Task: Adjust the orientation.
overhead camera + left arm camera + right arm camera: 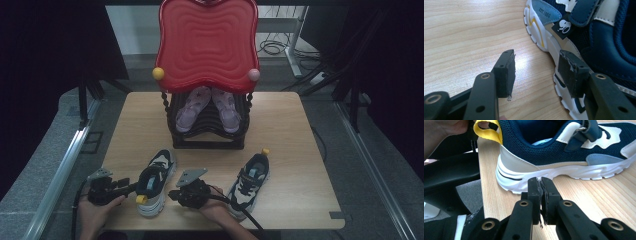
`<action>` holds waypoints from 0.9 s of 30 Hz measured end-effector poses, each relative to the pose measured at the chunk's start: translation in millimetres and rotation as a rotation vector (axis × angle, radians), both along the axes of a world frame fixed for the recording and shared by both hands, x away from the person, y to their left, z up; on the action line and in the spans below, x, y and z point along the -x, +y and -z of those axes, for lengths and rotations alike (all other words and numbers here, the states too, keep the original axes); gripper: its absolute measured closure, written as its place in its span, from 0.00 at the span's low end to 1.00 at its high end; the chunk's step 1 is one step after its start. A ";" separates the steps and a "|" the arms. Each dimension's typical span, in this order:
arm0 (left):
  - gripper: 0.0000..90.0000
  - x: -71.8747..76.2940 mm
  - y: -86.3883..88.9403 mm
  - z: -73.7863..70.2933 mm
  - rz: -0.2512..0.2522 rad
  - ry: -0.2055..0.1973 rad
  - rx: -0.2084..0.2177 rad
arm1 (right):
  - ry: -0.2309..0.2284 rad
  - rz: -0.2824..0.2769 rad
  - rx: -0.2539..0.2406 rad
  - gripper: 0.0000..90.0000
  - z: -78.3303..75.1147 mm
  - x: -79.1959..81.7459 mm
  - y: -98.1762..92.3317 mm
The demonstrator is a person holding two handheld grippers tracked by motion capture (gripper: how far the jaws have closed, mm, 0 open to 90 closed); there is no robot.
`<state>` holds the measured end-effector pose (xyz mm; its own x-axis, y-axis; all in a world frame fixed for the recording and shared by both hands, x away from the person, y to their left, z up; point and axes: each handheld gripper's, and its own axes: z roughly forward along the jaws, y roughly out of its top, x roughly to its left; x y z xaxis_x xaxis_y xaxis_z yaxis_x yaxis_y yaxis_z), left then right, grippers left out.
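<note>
High view, nearest edge: two hands bring in the left gripper (pixel 131 188) and right gripper (pixel 172 194), either side of the left shoe (pixel 156 180) on the wooden surface (pixel 295 130). Left gripper view: jaws wide apart and empty, one pad over bare wood, the other against the shoe's white sole at the heel side. Right gripper view: jaws pressed together on nothing, tips just short of the heel of the same shoe (pixel 564 152). The shoe looks light, with soft navy mesh above a firmer rubbery sole; the padded heel collar or the yellow pull tab (pixel 489 131) would probably give the surest hold, the mesh yielding under pressure. Legible marks: "EST.1950" on the blue side panel and a small white cartoon-dog tag (pixel 564 26). Farther right lies the right shoe (pixel 248 184), apart from its pair. Beyond, a black rack (pixel 207 135) holds pink shoes (pixel 209 107) under a red wavy tray (pixel 207 45).
</note>
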<state>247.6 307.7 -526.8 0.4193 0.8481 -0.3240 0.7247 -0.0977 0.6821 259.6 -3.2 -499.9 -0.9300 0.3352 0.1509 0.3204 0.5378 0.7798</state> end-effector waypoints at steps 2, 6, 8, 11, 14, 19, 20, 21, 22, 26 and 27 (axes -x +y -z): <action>0.53 -0.2 -0.1 0.5 0.001 0.002 -0.001 | 0.002 0.002 0.000 0.96 0.4 -0.5 -1.3; 0.53 -0.7 -0.7 1.6 0.005 0.008 -0.002 | 0.005 0.006 0.001 0.96 1.5 -0.4 -3.1; 0.53 -0.6 -0.8 1.5 0.005 0.007 -0.002 | 0.009 0.007 0.001 0.96 2.5 -0.5 -3.7; 0.53 -0.4 -0.4 1.4 0.006 0.007 -0.003 | 0.010 0.006 0.006 0.95 3.5 -0.6 -4.7; 0.53 -0.6 -0.3 1.7 0.005 0.008 -0.003 | 0.013 0.013 0.009 0.95 4.2 -1.3 -7.1; 0.53 -1.1 -0.8 2.6 0.007 0.012 -0.003 | 0.011 0.020 0.006 0.97 3.2 -2.0 -10.1; 0.53 -1.2 -0.8 2.8 0.006 0.013 -0.002 | 0.010 0.023 0.003 0.98 3.2 -2.5 -11.0; 0.53 -1.2 -0.9 2.9 0.005 0.012 -0.003 | 0.011 0.029 0.001 0.98 3.0 -2.7 -11.4; 0.53 -1.2 -0.9 2.8 0.006 0.012 -0.002 | 0.012 0.029 -0.002 0.98 3.0 -3.1 -11.7; 0.52 -0.5 0.1 1.7 0.002 0.008 0.000 | 0.009 0.036 0.004 0.99 3.2 -4.7 -13.2; 0.52 -0.5 0.4 1.6 0.001 0.007 0.000 | 0.011 0.038 0.004 0.99 3.5 -4.6 -13.6</action>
<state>248.1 308.0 -528.3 0.4174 0.8477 -0.3273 0.7296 -0.0978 0.6769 264.2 -16.8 -503.4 -0.9149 0.3706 0.1600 0.3493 0.5282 0.7739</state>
